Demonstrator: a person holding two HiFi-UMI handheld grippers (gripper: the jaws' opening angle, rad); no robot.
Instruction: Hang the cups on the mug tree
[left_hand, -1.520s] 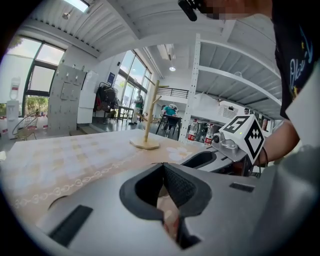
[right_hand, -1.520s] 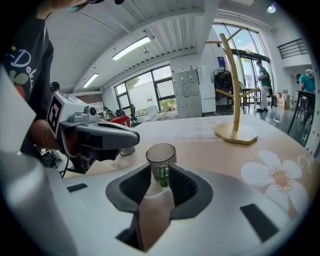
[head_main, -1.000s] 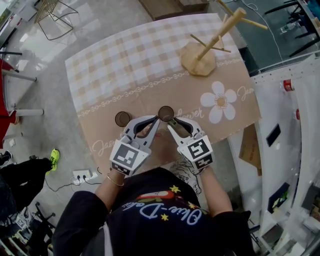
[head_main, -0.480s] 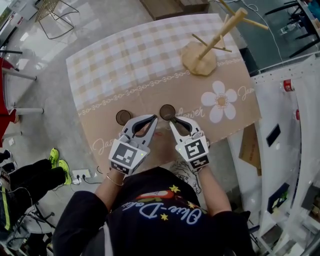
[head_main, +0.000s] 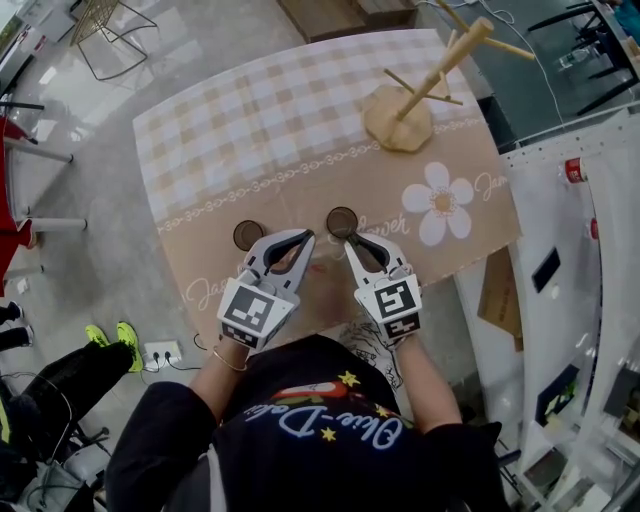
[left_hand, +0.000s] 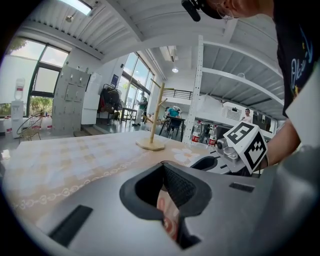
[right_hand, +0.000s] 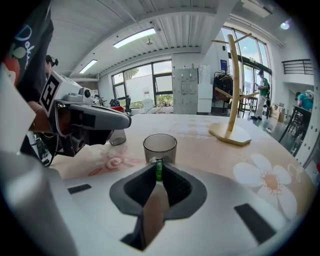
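My right gripper (head_main: 349, 240), pinching the green handle (right_hand: 158, 170) of one smoky glass cup (head_main: 342, 221), edges it rightward from a second ago, likely starting toward the distant pale wooden mug tree (head_main: 420, 90); my left gripper (head_main: 303, 238), pressed together and empty, sits beside the second cup (head_main: 248, 235).

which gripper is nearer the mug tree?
Right. The right gripper, clamped on a cup by its handle, sits toward the person from the mug tree; the left gripper lies beside it, farther left.
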